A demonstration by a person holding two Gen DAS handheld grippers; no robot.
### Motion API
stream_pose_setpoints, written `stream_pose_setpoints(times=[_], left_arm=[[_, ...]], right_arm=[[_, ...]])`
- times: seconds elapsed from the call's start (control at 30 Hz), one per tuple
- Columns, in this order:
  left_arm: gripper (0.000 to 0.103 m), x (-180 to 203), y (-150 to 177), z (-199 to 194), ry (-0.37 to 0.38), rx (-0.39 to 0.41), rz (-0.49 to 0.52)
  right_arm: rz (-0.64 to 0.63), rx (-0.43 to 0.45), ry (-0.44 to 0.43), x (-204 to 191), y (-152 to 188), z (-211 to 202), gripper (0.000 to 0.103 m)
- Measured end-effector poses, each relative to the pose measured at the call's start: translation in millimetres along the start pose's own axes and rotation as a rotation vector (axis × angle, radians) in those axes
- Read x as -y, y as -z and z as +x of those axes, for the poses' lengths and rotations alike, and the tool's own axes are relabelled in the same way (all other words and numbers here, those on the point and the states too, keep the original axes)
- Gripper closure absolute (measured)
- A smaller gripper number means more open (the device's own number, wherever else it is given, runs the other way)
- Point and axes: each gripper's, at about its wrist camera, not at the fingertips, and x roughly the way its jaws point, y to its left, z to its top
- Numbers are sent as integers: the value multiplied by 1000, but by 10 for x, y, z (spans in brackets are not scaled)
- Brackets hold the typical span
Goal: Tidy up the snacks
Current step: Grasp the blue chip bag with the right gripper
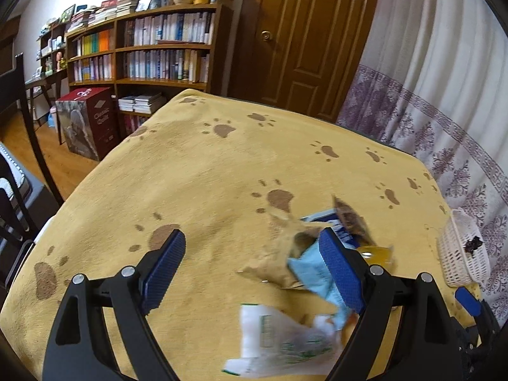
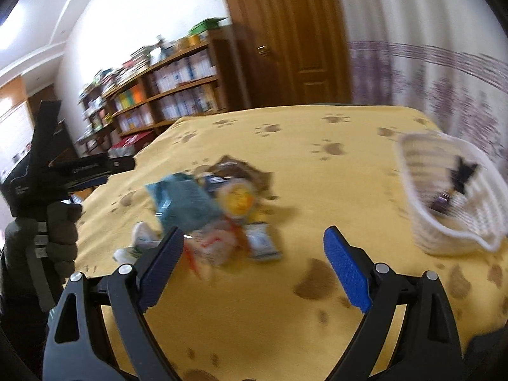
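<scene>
Two grippers hang over a desk [image 1: 197,171] under a yellow cloth printed with brown paw marks. The left gripper [image 1: 254,273] has its fingers [image 1: 165,270] spread wide and released, nothing pressed between them; below and ahead of it lies a loose heap of snacks [image 1: 304,273]. In that heap a pale blue packet [image 1: 312,270] lies on a tan wrapper [image 1: 270,266], a white and green packet [image 1: 279,339] sits nearest the camera, and a dark brown wrapper [image 1: 349,219] sticks up behind a blue and white packet [image 1: 324,216]. A yellow item [image 1: 374,252] shows just past the right finger. The picture is blurred here, so finer print cannot be read.

The right gripper [image 2: 254,266] is likewise released, fingers [image 2: 346,270] wide apart over bare cloth, gripping nothing. From its view the snacks sit ahead and left, near its left finger. A white woven basket [image 2: 444,222] stands well apart from the heap, at the desk's right edge, tilted, with a few dark items [image 2: 460,171] inside. A gloved hand [image 2: 60,231] holds the left gripper at the far left.
</scene>
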Motion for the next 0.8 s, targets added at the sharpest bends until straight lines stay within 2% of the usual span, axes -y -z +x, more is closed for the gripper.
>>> stream_pose_setpoints(times=[0.23,0.37,0.4,0.43,0.8], left_arm=[[18,-219,86,0,-51,13,22],[18,-325,112,-1,-67,15,24],[18,-337,117,-1,-67,14,23],[18,-357,121,1,-66,14,21],[17,-464,140,84,-74,8,16]], right_arm=[[-154,-73,-82,-505,-159,502,12],[-249,-116,-78,-735,-222,853,12],[-262,-124,-69,-767,-242,940,9],[-283,-107,-44,-803,-267,992,9],[-317,-177,-24,-806,-374,1462,9]])
